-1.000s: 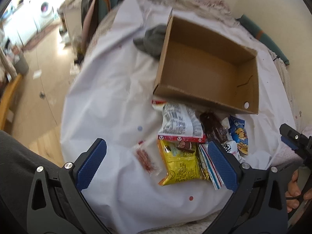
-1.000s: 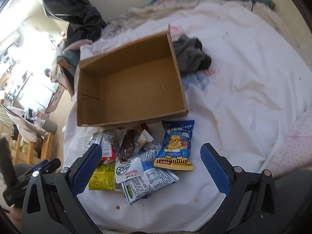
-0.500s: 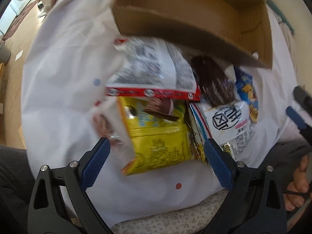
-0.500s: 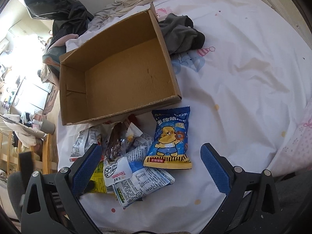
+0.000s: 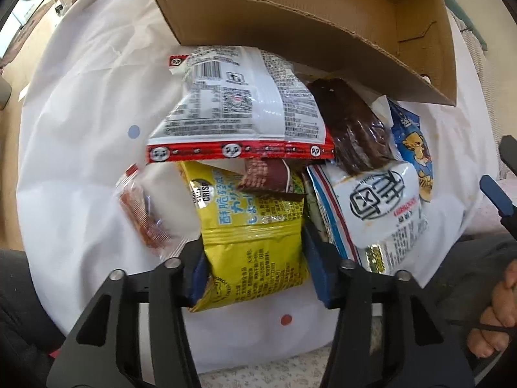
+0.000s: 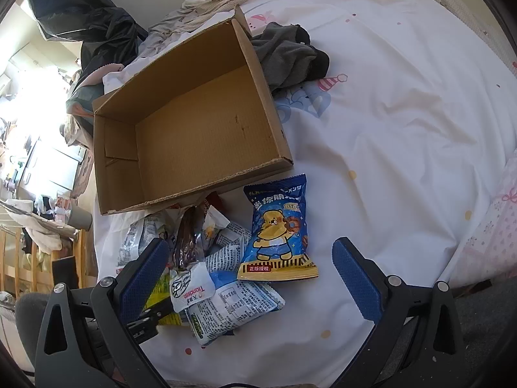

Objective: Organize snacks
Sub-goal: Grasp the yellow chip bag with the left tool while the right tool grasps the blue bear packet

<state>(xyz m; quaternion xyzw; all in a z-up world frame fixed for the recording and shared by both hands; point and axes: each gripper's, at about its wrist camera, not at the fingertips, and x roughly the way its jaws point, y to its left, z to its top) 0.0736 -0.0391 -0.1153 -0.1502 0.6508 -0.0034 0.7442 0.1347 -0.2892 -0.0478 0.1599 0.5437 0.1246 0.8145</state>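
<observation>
A pile of snack packets lies on the white sheet in front of an open cardboard box [image 5: 290, 22], which is empty in the right wrist view [image 6: 200, 129]. My left gripper [image 5: 255, 268] is shut on the yellow crisp bag [image 5: 255, 226], its blue pads pressing both sides of the bag's near end. Beside it lie a white and red packet [image 5: 239, 103], a dark brown packet [image 5: 352, 129] and a white packet with black characters [image 5: 381, 200]. My right gripper [image 6: 248, 281] is open and empty, hovering over the blue bear packet [image 6: 278, 232].
A small clear packet of red snacks [image 5: 145, 213] lies left of the yellow bag. A grey cloth [image 6: 287, 55] lies beyond the box. The bed's edge is near, with floor and furniture at the left. Open sheet [image 6: 404, 129] stretches right of the box.
My left gripper has dropped toward the pile and closed on the yellow crisp bag. My right gripper has drifted slightly closer to the blue bear packet and stays open.
</observation>
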